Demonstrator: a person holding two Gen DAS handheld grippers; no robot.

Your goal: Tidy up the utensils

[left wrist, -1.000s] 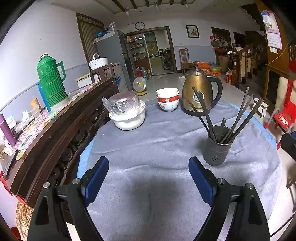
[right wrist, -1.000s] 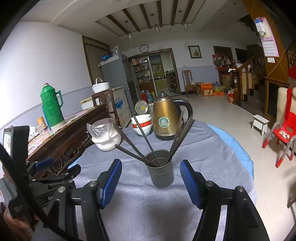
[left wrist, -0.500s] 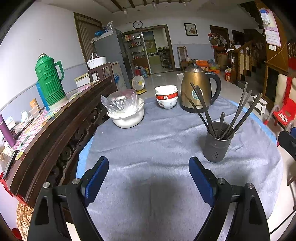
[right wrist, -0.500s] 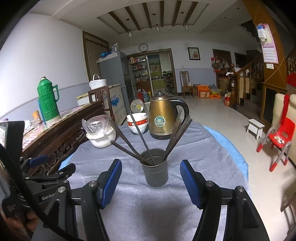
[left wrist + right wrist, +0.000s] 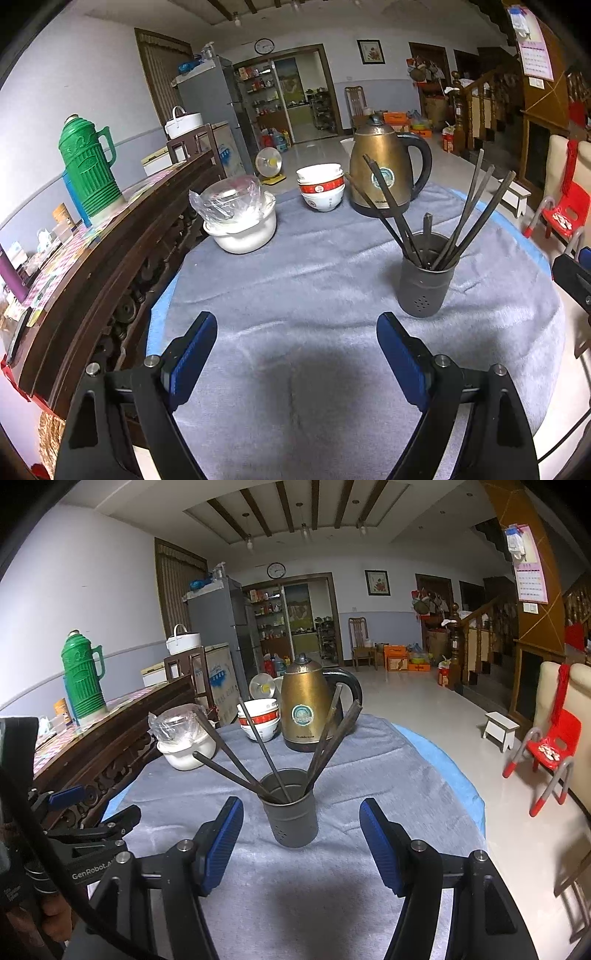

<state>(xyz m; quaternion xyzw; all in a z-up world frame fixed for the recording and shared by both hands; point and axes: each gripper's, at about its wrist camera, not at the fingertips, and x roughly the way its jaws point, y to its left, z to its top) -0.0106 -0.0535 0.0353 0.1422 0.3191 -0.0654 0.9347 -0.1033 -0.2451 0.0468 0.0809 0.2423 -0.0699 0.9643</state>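
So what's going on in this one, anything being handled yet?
Nothing is held yet. A person holds two grippers over a grey-clothed table. The right gripper is open and lined up just short of the dark utensil holder, which has chopsticks fanned out in it. The left gripper is open over bare cloth.

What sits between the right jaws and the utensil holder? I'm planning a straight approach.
Nothing visible does. The right gripper is open, and the utensil holder stands straight ahead on bare grey cloth. The kettle and bowls sit behind it.
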